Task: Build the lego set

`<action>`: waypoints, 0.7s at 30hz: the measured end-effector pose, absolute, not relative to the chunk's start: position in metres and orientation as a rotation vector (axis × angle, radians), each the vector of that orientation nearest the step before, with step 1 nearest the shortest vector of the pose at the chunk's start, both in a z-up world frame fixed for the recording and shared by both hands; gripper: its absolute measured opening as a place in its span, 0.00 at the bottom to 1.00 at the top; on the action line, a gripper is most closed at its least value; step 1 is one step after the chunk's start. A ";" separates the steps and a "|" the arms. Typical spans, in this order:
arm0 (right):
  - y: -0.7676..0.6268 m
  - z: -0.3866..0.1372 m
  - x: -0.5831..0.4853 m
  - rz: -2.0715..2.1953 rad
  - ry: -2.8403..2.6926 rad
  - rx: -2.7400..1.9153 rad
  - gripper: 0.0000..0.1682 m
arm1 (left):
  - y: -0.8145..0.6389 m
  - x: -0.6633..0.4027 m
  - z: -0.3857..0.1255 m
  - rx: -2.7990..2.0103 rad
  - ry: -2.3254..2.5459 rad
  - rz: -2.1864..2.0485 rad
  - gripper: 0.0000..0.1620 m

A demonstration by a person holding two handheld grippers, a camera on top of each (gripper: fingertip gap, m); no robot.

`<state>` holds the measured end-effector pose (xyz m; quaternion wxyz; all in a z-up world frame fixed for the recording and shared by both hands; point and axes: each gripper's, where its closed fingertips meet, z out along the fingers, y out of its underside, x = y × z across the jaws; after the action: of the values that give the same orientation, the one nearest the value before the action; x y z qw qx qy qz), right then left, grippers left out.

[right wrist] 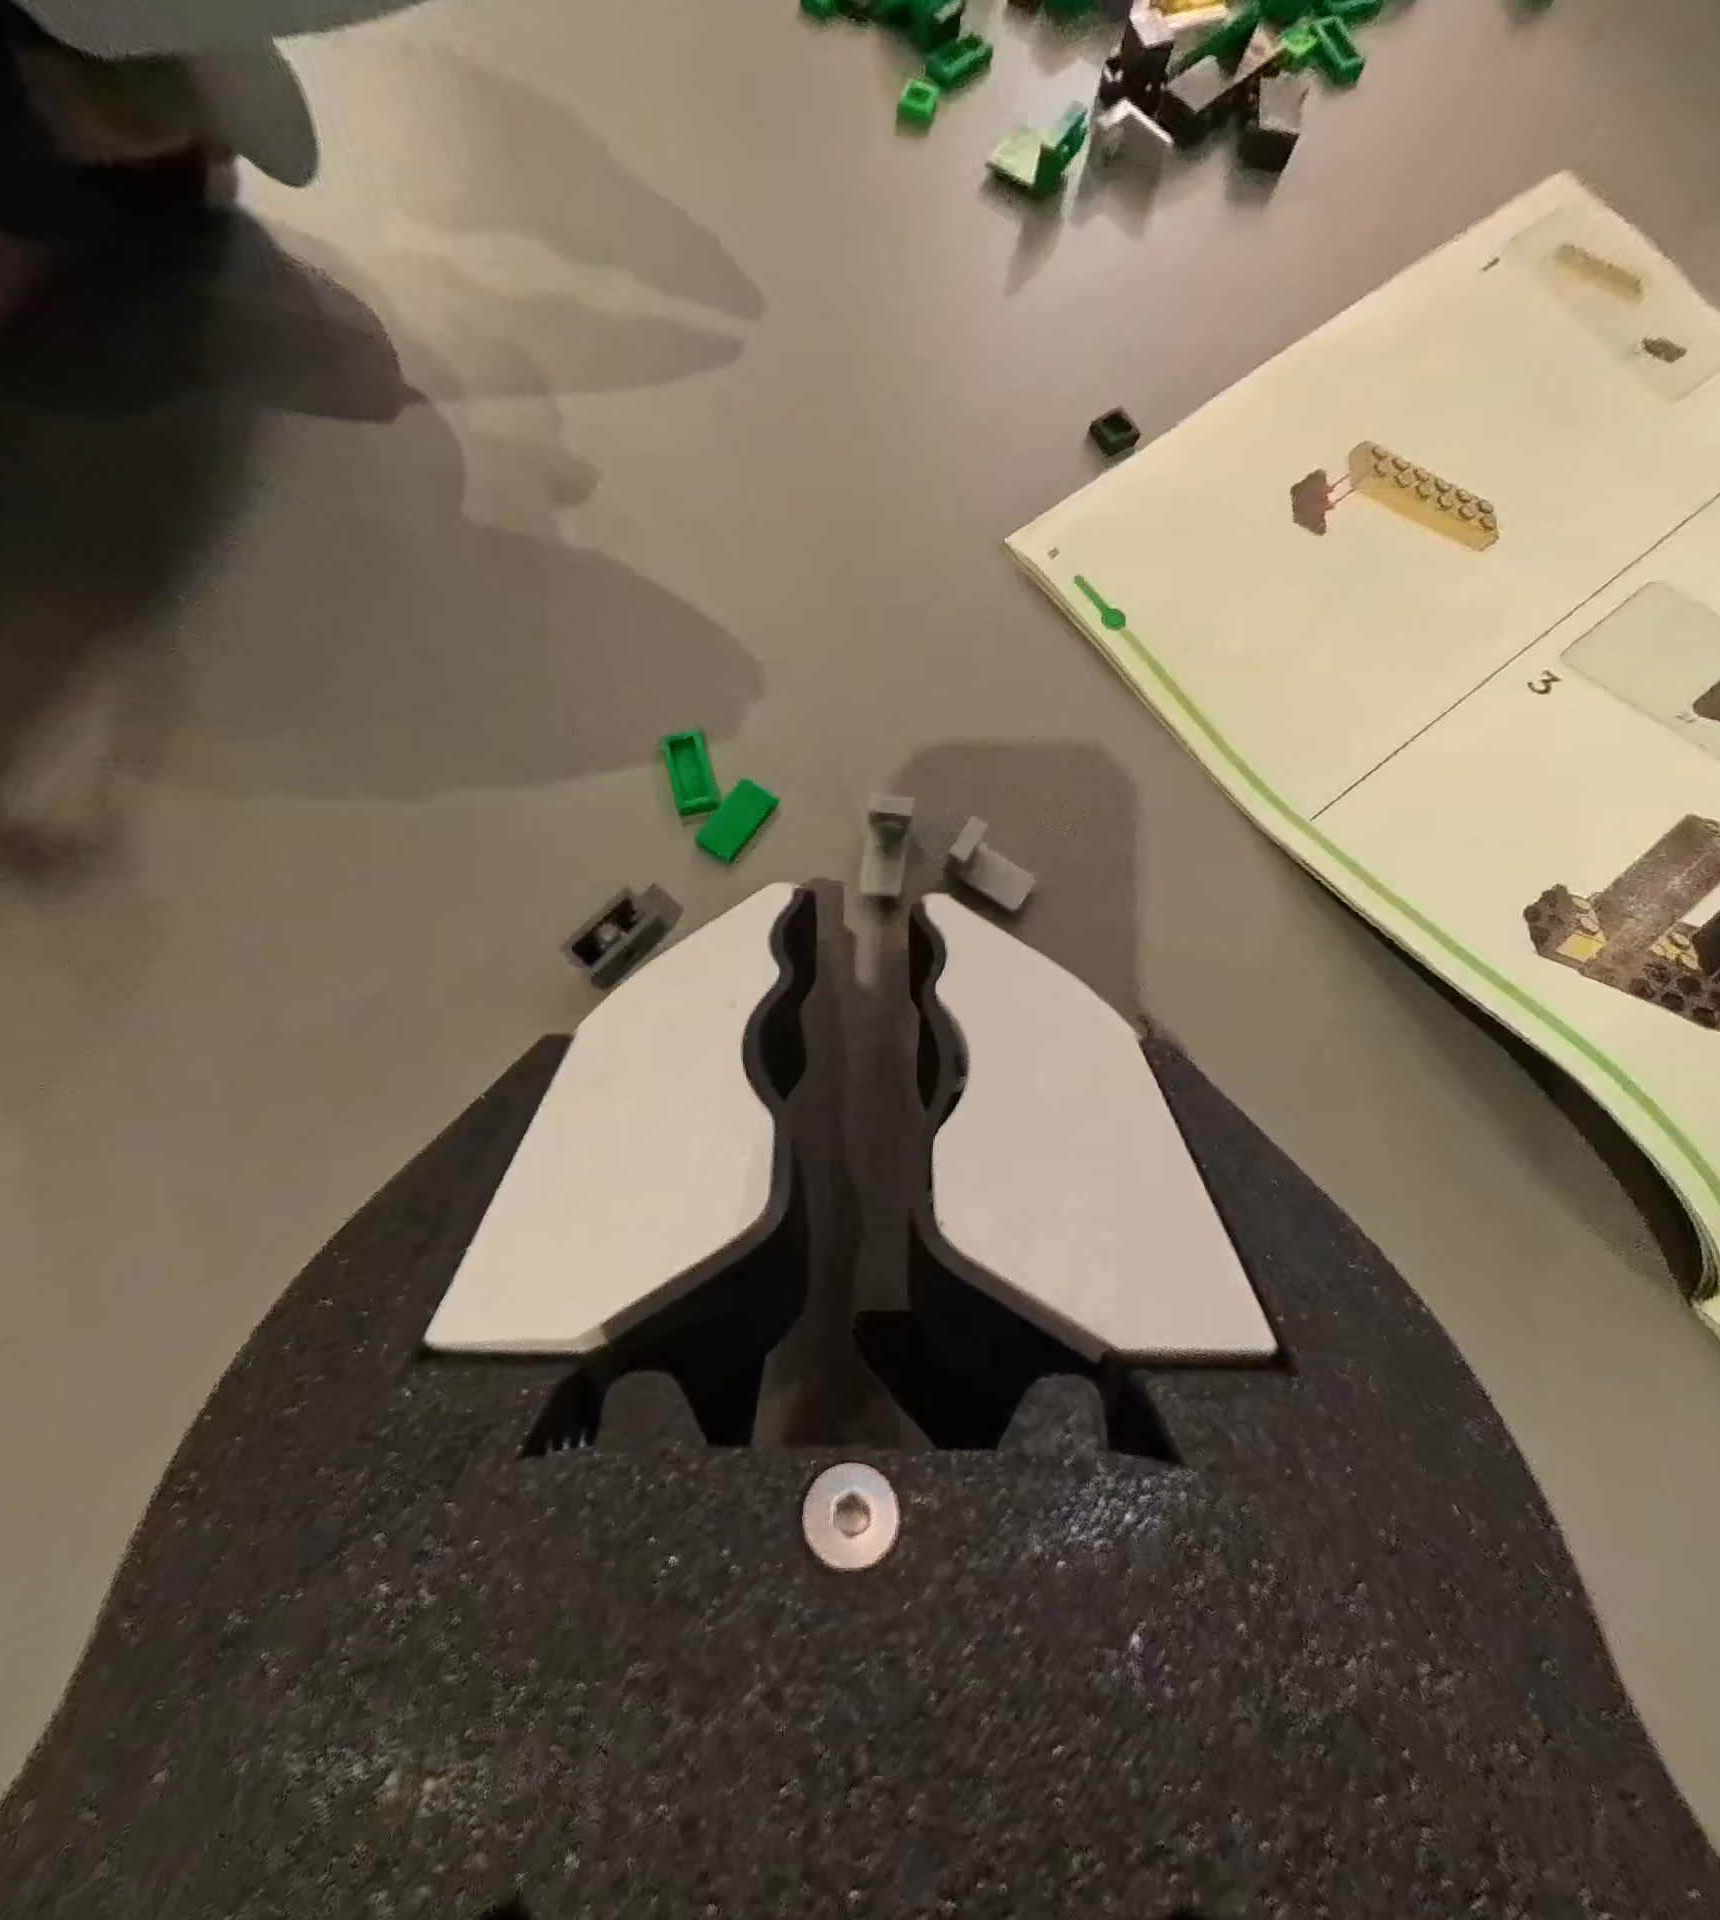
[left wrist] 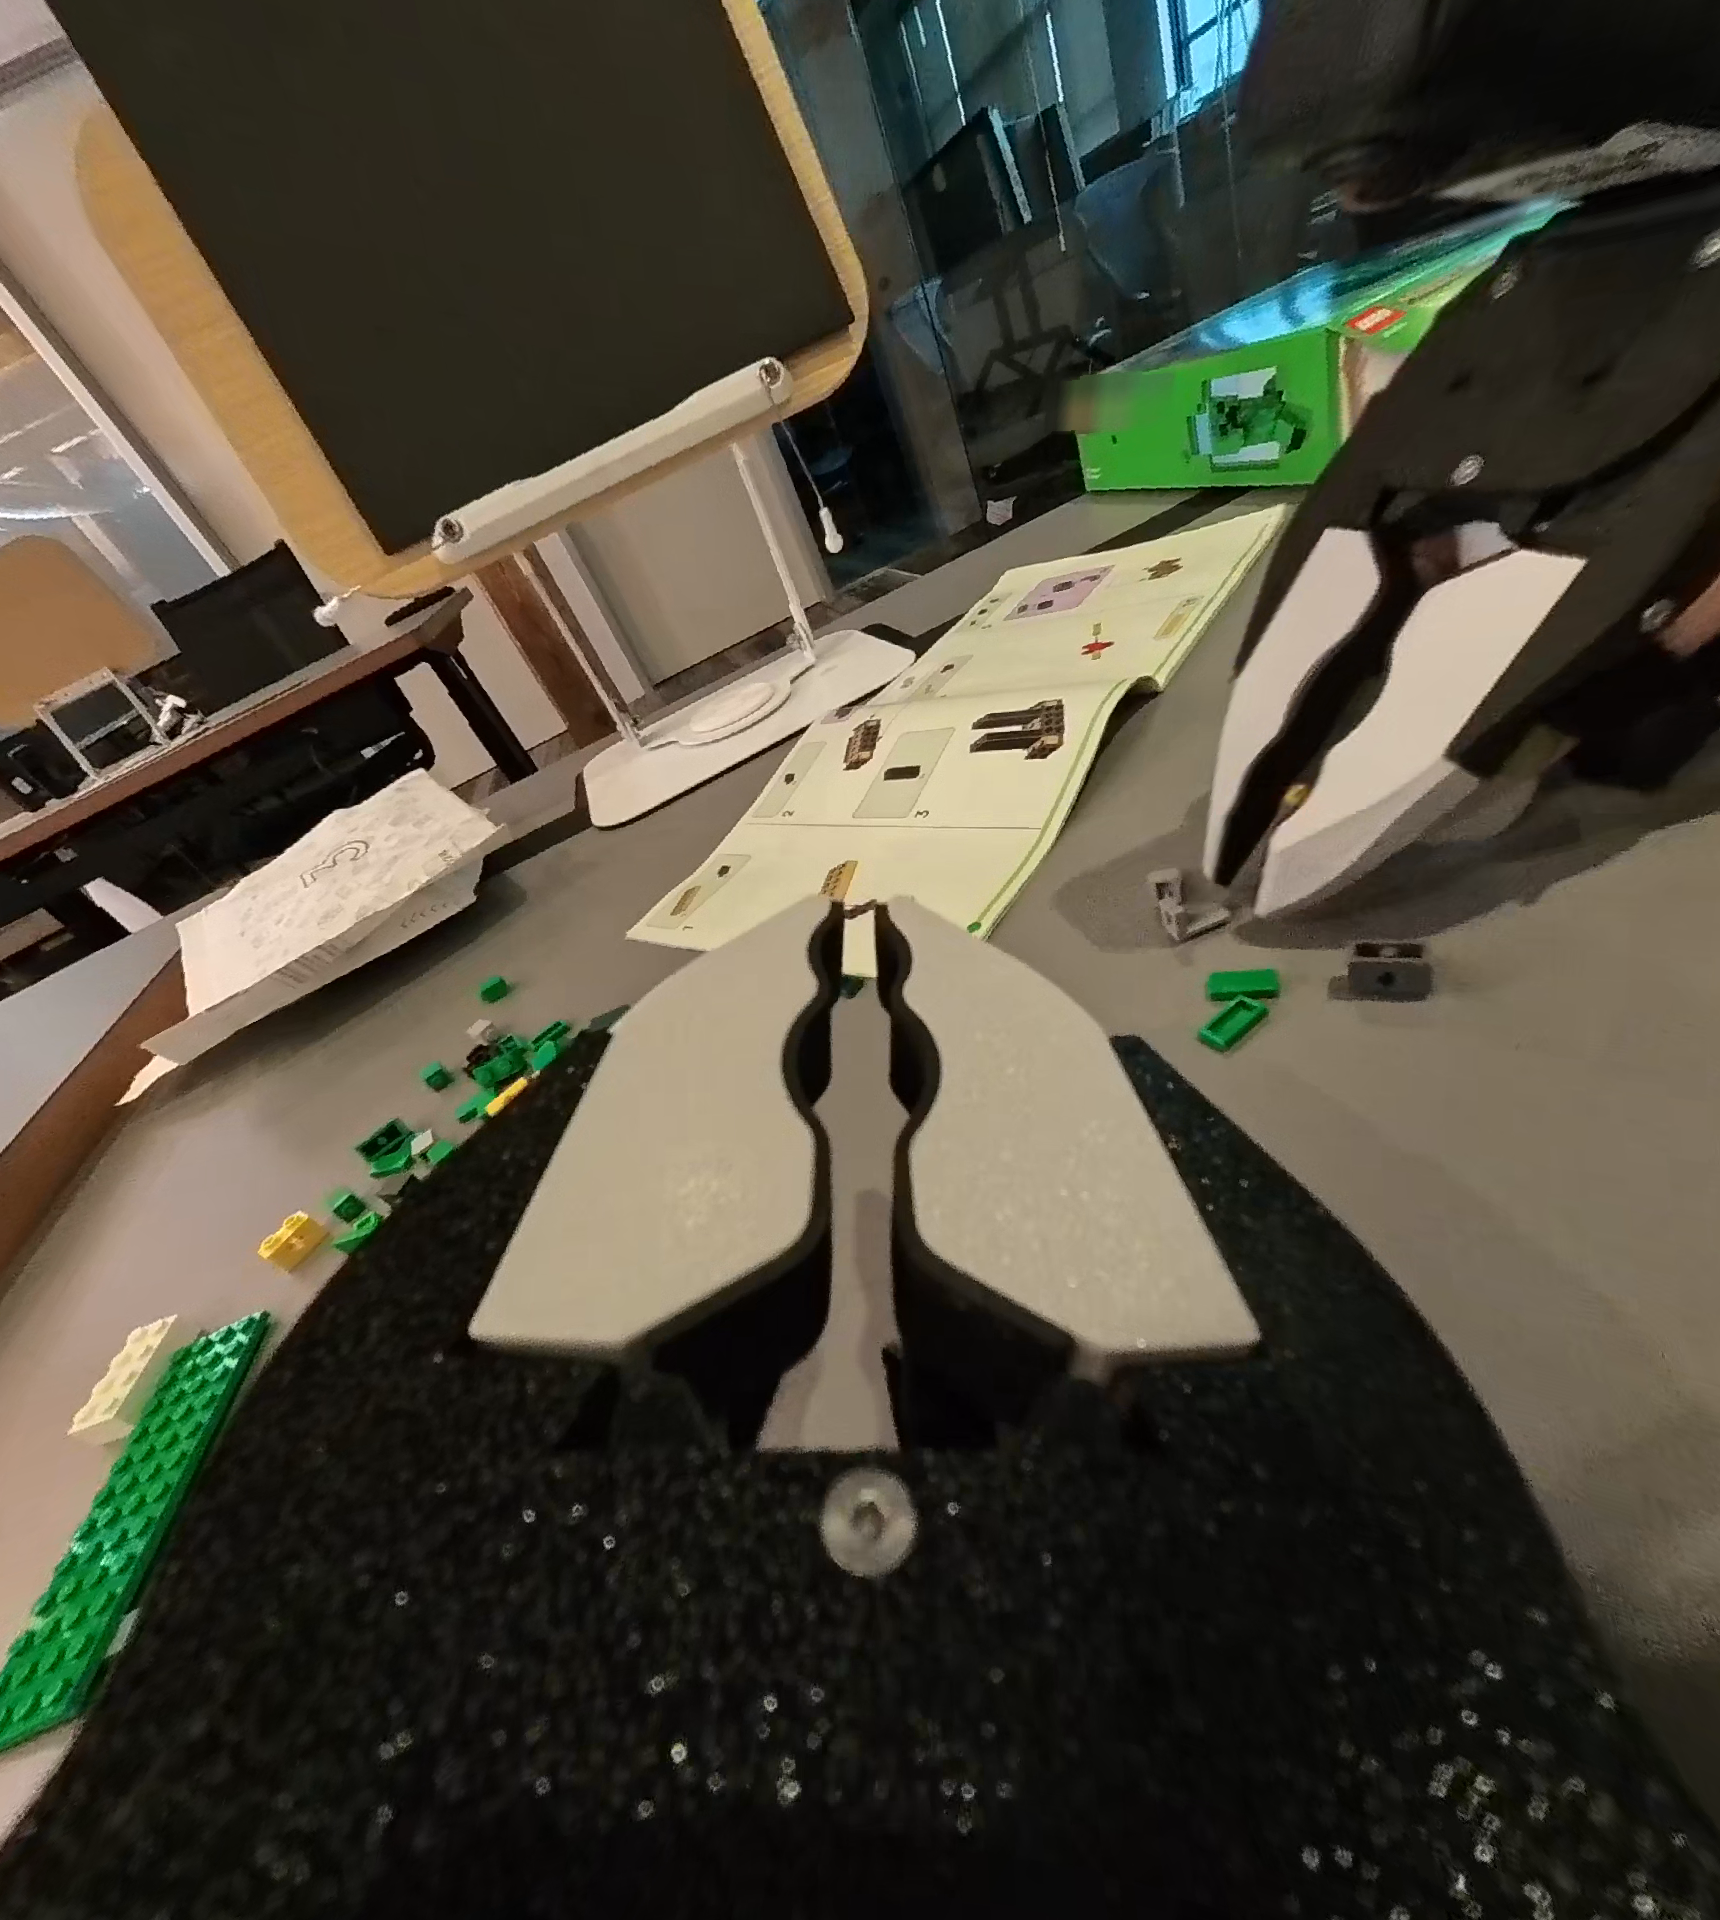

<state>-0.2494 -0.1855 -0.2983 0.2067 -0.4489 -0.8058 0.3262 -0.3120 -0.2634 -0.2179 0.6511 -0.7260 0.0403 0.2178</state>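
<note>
The right tool (right wrist: 861,904) is set low over the grey worktop (right wrist: 482,1039), its tips just at a small grey bracket piece (right wrist: 885,847). The piece's long axis runs straight ahead along the tool's fingers, one end lying in the narrow gap between the tips. The jaws are nearly together, yet whether the piece is actually pinched cannot be told; in the left wrist view the tips (left wrist: 1240,894) are seen touching down just beside the grey pieces (left wrist: 1188,906).

A second grey bracket (right wrist: 991,868) lies just to the right of the first, turned at an angle to it. A dark grey brick (right wrist: 620,935) rests beside the left fingertip, and two green tiles (right wrist: 716,795) lie a little farther off on that side.

The left tool (left wrist: 861,912) is held above the worktop with nothing seen between its tips, the jaws drawn close, aimed toward the near corner of the open instruction booklet (left wrist: 939,821). It is well apart from the brackets, so the right tool is judged the nearer for this pick.
</note>
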 end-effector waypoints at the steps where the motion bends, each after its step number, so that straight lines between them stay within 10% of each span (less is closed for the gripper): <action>1: -0.186 -0.299 -0.251 0.907 -2.239 -1.252 0.10 | -0.264 -0.312 -0.218 -1.648 0.092 0.494 0.03; 21: -0.211 -0.269 -0.252 1.281 -2.214 -1.215 0.04 | -0.251 -0.261 -0.222 -1.609 0.380 0.324 0.12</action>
<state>-0.2520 -0.2114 -0.2686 0.1542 -0.4241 -0.7724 0.4469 -0.2607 -0.2512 -0.2219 0.6656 -0.7128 0.1681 0.1436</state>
